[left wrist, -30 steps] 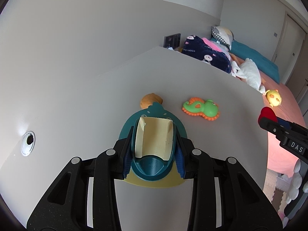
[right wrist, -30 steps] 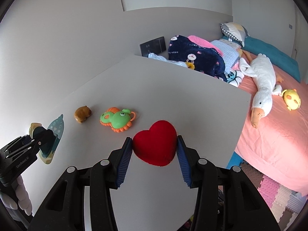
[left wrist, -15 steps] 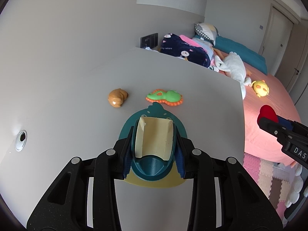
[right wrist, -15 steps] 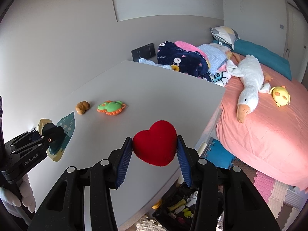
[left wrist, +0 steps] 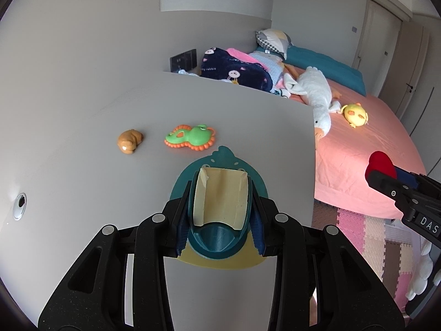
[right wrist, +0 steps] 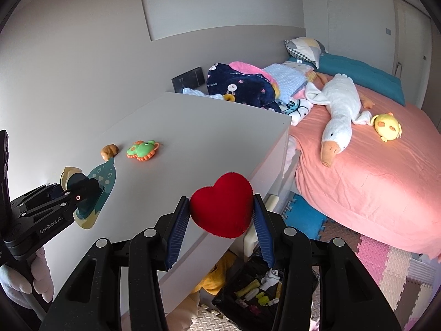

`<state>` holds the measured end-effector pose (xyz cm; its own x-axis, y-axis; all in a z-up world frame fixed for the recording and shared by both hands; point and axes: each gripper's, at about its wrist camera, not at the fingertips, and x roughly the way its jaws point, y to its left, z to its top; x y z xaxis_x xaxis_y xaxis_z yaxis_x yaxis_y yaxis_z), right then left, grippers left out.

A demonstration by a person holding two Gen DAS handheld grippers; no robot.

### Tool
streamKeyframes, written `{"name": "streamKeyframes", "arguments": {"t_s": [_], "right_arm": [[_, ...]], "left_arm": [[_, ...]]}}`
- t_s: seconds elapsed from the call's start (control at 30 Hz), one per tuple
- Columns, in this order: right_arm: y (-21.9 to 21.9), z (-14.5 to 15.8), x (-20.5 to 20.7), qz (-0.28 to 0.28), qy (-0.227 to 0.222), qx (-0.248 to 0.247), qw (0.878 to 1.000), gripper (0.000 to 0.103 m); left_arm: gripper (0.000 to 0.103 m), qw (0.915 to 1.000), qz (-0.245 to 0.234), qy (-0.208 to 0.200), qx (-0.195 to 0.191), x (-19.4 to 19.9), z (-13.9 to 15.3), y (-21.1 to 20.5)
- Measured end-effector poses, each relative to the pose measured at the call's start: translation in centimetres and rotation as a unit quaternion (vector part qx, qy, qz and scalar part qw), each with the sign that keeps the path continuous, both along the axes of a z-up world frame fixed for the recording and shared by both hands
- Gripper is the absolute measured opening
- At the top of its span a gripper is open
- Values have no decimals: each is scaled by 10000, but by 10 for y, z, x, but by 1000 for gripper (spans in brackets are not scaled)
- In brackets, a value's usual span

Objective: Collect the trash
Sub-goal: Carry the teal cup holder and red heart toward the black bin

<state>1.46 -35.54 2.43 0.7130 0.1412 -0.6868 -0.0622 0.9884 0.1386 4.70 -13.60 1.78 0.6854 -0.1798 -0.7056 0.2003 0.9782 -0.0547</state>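
My left gripper (left wrist: 220, 218) is shut on a teal and cream dinosaur-shaped toy (left wrist: 220, 193), held above the white table (left wrist: 82, 138); it also shows in the right wrist view (right wrist: 91, 190). My right gripper (right wrist: 222, 218) is shut on a red plush heart (right wrist: 222, 204), held past the table's front corner; the heart shows in the left wrist view (left wrist: 381, 162). A green and orange seahorse toy (left wrist: 190, 136) and a small brown toy (left wrist: 129, 140) lie on the table. A dark bin (right wrist: 256, 295) with small items stands on the floor below the right gripper.
A bed with a pink sheet (right wrist: 372, 171) lies to the right, with a white goose plush (right wrist: 339, 113), a yellow chick plush (right wrist: 386, 127) and a pile of blankets (right wrist: 242, 82). Foam floor mats (right wrist: 386, 264) lie below. A cable hole (left wrist: 19, 205) is in the table's left side.
Both grippers have drawn back and up from the table with their toys. The right gripper has moved past the table edge, so the floor and the bin have come into view.
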Motion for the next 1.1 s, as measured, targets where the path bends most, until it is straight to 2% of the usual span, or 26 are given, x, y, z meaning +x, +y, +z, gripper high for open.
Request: {"name": "streamKeyframes", "arguments": {"t_s": [0.47, 1.1], "right_arm": [[-49, -2, -36, -522, -28, -10, 9986, 48], [-118, -3, -79, -1270, -42, 19, 9919, 48]], "left_arm": [[36, 9978, -657, 11, 35, -21, 0, -63], [36, 9859, -1666, 97, 141, -59, -6, -146]]}}
